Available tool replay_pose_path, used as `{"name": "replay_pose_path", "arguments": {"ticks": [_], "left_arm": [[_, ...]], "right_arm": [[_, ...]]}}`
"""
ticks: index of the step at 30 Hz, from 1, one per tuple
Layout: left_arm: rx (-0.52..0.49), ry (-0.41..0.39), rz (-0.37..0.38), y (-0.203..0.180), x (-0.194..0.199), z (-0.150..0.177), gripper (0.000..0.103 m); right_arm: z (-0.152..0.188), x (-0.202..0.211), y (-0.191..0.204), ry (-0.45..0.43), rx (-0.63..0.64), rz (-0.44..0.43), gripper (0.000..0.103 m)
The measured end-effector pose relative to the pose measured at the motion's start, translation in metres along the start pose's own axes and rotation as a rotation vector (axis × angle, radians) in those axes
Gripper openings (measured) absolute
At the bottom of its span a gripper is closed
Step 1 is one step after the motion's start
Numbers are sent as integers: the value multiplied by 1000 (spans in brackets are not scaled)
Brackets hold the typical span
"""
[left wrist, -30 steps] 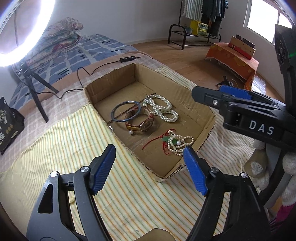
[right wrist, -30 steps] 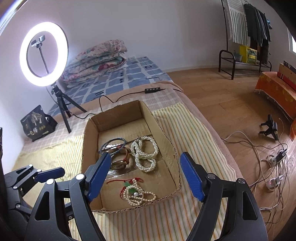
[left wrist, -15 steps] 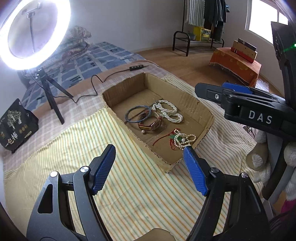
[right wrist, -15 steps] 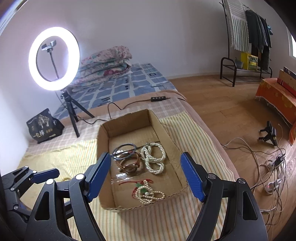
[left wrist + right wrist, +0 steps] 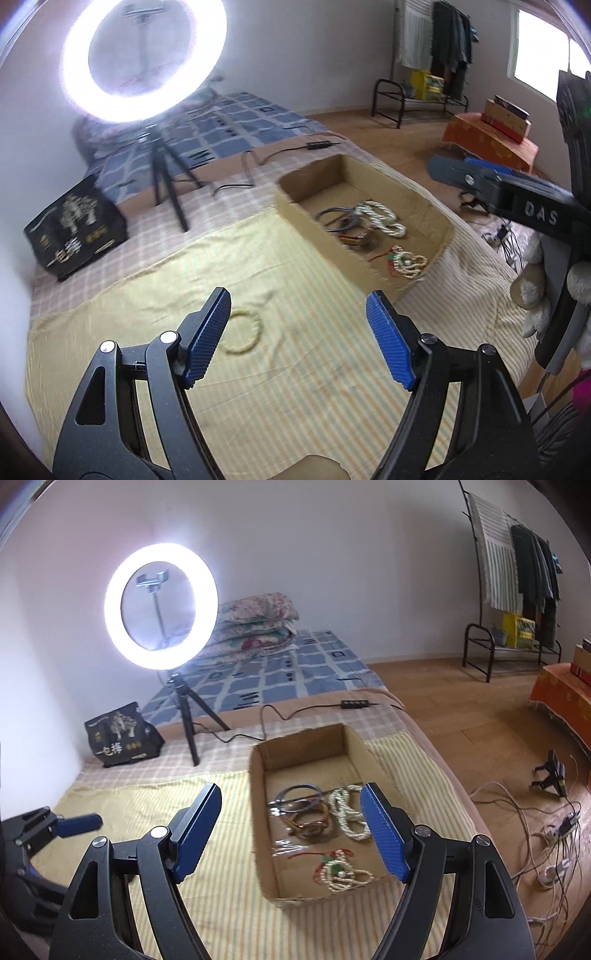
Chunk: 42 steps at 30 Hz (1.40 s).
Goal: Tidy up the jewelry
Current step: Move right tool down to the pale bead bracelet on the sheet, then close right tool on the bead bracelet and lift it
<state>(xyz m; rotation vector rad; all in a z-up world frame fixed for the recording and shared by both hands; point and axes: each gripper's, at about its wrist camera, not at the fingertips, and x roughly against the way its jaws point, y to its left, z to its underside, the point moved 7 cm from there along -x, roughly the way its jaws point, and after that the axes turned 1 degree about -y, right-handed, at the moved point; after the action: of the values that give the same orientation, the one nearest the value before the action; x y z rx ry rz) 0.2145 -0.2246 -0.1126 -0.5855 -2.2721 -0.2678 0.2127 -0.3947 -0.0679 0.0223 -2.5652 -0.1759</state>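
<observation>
Left tool (image 5: 299, 336) and right tool (image 5: 291, 830): jaws wide, nothing held. Pale beaded bracelet (image 5: 242, 334) lies on the striped bedspread (image 5: 295, 406), lower centre-left, well apart from the cardboard box (image 5: 436, 218). Probably light, limp, slippery; pinch across one strand of the loop.

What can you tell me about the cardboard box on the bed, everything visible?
The cardboard box is a shallow, open-topped tray of plain brown corrugated board with low walls and rough edges. It lies flat on the yellow striped sheet, long axis running away from the cameras. Inside lie a dark bangle, a looped pearl strand, a brownish watch or bracelet and a pearl piece with red cord. Neither gripper touches it.
</observation>
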Motion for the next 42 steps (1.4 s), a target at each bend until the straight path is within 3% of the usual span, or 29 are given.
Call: {"name": "replay_pose_path", "arguments": {"ticks": [8,15,23,30,42], "left_arm": [[143,-43,-97,90,32,9,78],[318,-72,-118,152,49,21,78],[431,-42,-97,186,49,35,78],[448,-12,-108,200,44,48,78],[466,-4,-98,211,45,55,78]], "right_arm": [[11,-20,51,60,58,-77,77],[43,-66,99,244,86,-174,77],[80,-111,126,400,26,-220,77],[110,-145,138,526,-9,-213,40],[131,-168,140,585,-3,-148,26]]}}
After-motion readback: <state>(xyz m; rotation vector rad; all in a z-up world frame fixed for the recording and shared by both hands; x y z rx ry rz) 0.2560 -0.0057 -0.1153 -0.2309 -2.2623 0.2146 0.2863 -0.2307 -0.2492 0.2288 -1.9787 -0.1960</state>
